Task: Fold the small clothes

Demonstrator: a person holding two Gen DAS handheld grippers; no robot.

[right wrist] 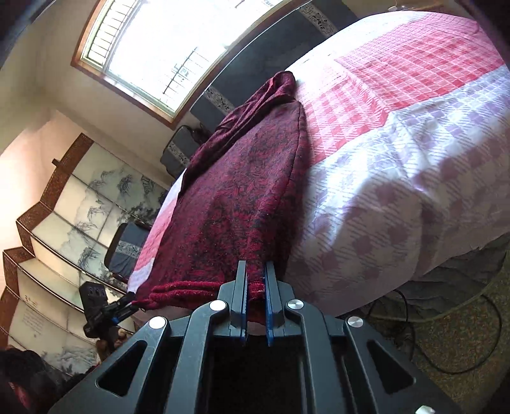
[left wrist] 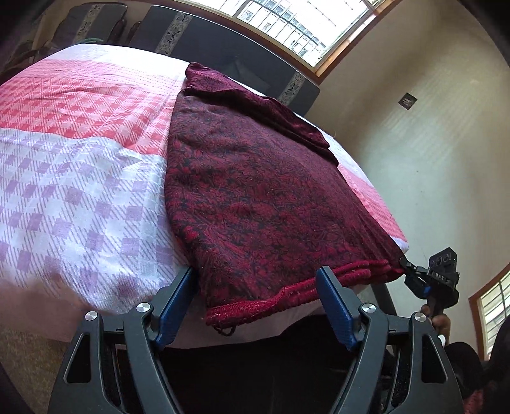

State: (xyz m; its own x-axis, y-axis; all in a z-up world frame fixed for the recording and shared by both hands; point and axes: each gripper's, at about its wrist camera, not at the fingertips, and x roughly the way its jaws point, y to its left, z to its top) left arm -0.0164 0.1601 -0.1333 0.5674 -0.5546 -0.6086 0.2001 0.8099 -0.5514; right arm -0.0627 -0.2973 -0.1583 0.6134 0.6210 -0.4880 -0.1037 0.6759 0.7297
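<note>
A dark red patterned garment (left wrist: 255,191) lies folded lengthwise on the checked bedspread (left wrist: 79,175), its hem at the near edge. My left gripper (left wrist: 255,280) is open, its blue pads (left wrist: 177,305) on either side of the hem's left corner. In the right wrist view my right gripper (right wrist: 255,280) is shut on the garment (right wrist: 242,191) at the hem. The other gripper (left wrist: 411,269) shows at the hem's far right corner in the left view, and another gripper (right wrist: 124,305) shows at the hem's left end in the right view.
The bed (right wrist: 414,159) fills both views, with dark cushions (left wrist: 223,41) along its far side under a bright window (left wrist: 287,22). A painted folding screen (right wrist: 63,223) stands at the left. A black cable (right wrist: 446,334) lies on the carpet to the right.
</note>
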